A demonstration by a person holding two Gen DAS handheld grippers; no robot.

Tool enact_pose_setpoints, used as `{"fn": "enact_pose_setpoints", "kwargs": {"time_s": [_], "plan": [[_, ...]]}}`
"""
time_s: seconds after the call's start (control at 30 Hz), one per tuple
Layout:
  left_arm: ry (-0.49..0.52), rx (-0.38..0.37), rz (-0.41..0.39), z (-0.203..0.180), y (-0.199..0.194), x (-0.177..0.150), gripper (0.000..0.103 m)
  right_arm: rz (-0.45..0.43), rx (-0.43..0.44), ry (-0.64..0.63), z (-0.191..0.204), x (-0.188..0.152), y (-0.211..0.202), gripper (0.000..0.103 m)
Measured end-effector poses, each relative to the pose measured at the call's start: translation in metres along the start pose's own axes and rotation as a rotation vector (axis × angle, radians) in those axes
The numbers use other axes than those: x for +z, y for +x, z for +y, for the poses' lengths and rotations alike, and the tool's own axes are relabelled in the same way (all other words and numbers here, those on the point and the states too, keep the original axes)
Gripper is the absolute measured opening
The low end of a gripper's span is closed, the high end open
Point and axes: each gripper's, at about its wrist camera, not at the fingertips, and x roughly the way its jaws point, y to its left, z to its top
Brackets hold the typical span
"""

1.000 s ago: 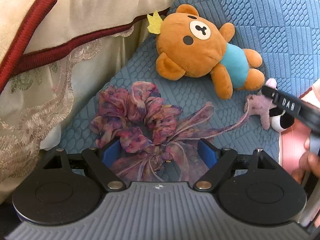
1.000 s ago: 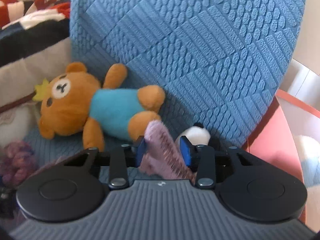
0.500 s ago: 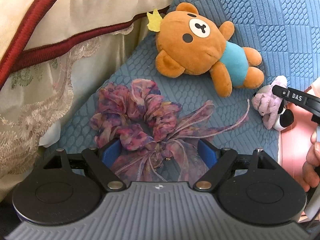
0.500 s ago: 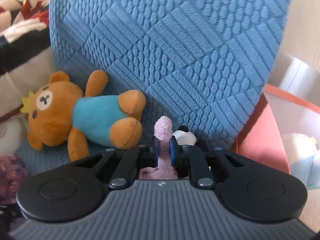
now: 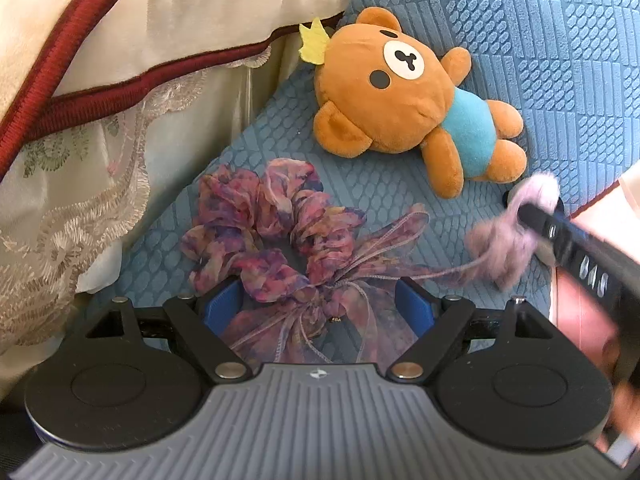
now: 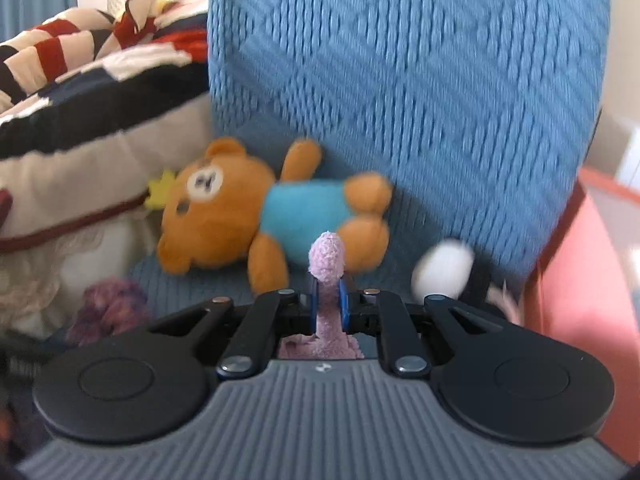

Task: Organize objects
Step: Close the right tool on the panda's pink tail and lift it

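Here right gripper (image 6: 327, 299) is clenched on a fuzzy lilac plush toy (image 6: 327, 264); left gripper (image 5: 319, 306), spread wide, straddles a purple chiffon scrunchie (image 5: 276, 236) beside an orange plush bear (image 5: 404, 104).

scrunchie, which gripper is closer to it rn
Left. The left gripper is open with its fingers on either side of the scrunchie. The right gripper is off to the side, shut on the small purple plush.

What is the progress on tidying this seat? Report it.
Nothing looks put away yet. In hand: the right claw is shut on the purple plush toy. The left claw is open around the scrunchie, not gripping. Left: the scrunchie, the brown bear and a black-and-white plush lie on the blue cushion.
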Motion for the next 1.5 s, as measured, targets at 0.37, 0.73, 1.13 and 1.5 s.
{"fn": "enact_pose_setpoints", "kwargs": {"time_s": [0.37,0.73,1.13,1.5], "plan": [[0.047,-0.001,-0.004,-0.007,-0.002,-0.005,0.086,0.056,-0.095,-0.008,0.014,-0.034,-0.045,0.014],[0.016,-0.026,-0.009,-0.004,-0.004,-0.002,0.086,0.200,-0.099,0.090,0.016,-0.070,-0.054,0.059],[-0.056,-0.072,0.034,0.004,-0.001,-0.001,0.087,0.165,-0.125,0.126,0.017,-0.065,-0.041,0.076],[-0.029,-0.052,-0.003,0.000,-0.001,-0.001,0.088,0.189,-0.181,0.095,0.024,-0.065,-0.024,0.050]]}}
